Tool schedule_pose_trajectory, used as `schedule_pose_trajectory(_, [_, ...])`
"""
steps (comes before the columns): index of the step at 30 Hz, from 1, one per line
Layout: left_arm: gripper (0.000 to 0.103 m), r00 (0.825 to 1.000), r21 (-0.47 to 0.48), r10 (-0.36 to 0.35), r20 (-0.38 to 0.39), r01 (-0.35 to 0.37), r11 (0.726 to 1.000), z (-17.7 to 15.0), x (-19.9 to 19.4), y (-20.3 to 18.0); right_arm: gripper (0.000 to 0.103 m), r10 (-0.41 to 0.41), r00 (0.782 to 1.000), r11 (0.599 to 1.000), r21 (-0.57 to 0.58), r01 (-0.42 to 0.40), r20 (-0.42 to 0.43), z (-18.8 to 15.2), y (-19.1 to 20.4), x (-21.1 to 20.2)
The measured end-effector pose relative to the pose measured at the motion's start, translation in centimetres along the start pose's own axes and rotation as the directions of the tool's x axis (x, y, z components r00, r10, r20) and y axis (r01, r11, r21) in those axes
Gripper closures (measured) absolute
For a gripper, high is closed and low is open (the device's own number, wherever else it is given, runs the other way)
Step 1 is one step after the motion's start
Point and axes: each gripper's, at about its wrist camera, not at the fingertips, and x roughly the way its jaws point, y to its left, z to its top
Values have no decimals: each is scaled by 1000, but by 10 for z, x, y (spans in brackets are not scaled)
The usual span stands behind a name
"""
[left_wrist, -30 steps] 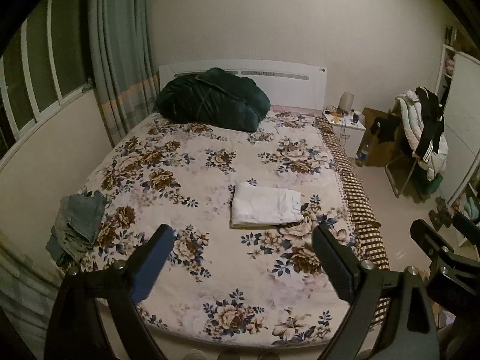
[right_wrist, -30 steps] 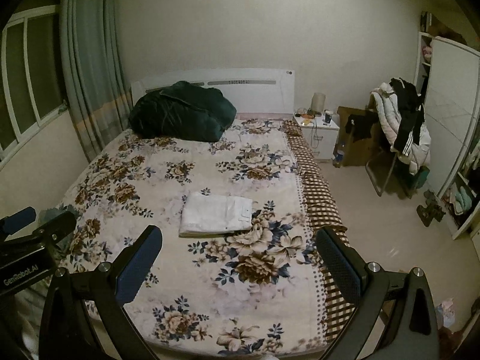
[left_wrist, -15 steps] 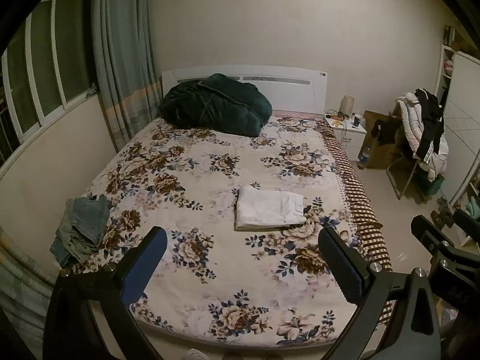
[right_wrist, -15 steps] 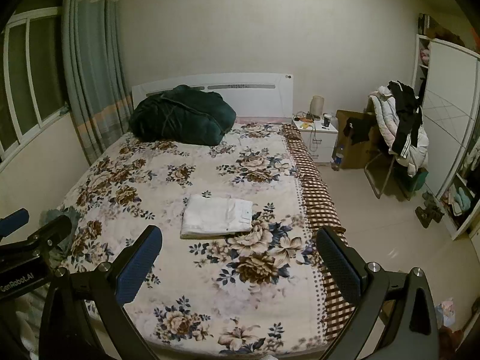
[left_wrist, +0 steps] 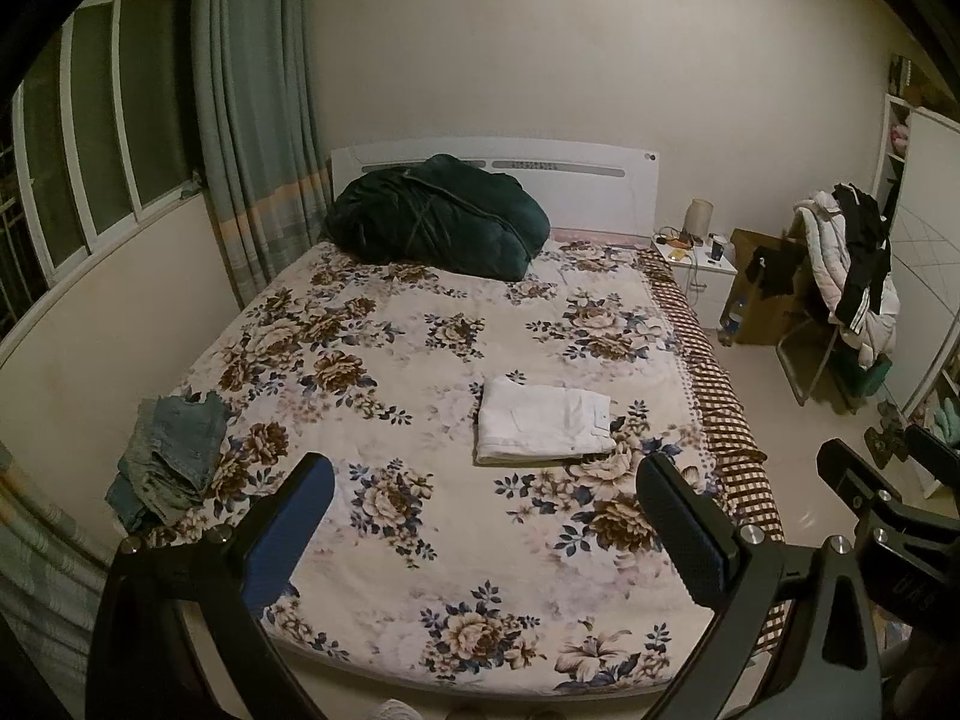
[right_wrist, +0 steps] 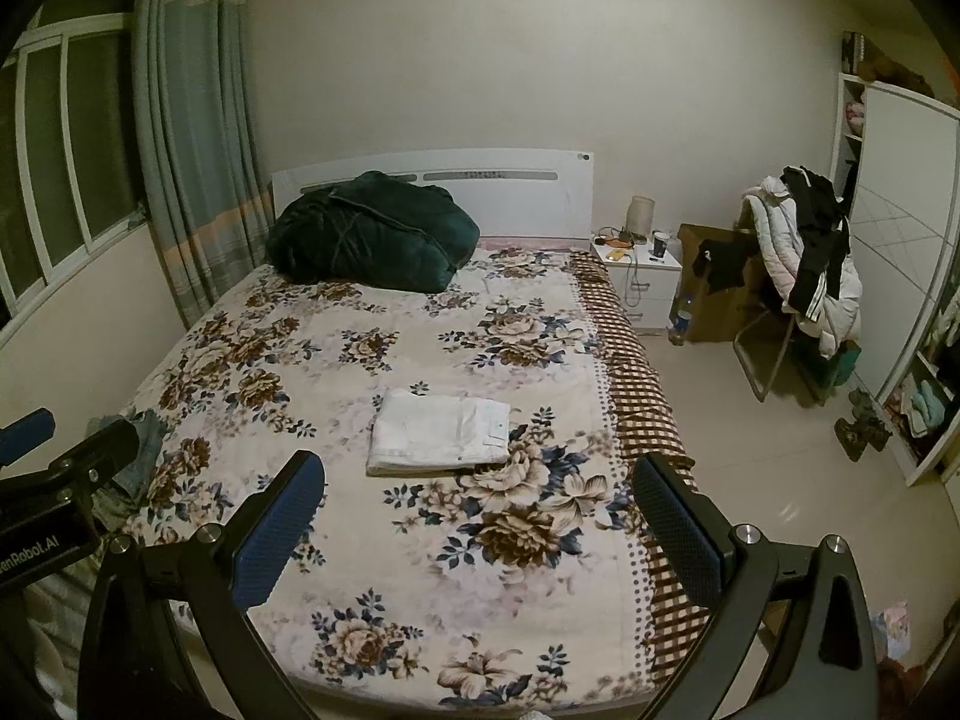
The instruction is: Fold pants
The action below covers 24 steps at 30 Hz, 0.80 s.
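left claw [left_wrist: 486, 531] spread, empty, held high off the bed [left_wrist: 420, 570] | right claw [right_wrist: 480, 531] spread, empty | white pants [left_wrist: 543, 426] folded flat mid-bed, likely finished | crumpled jeans [left_wrist: 168, 459] at left edge, probably next pickup

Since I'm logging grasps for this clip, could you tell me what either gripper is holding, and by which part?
Nothing is held. The left gripper and right gripper are both open and empty above the bed; the folded white pants lie untouched.
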Motion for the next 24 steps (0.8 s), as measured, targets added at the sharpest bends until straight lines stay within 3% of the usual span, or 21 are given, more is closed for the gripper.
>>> schedule_pose_trajectory(24, [0,1000,-12,27,-14,-27,1000,-2,-8,-2,0,2,1000,1000,4,-2,-17,-6,6,1])
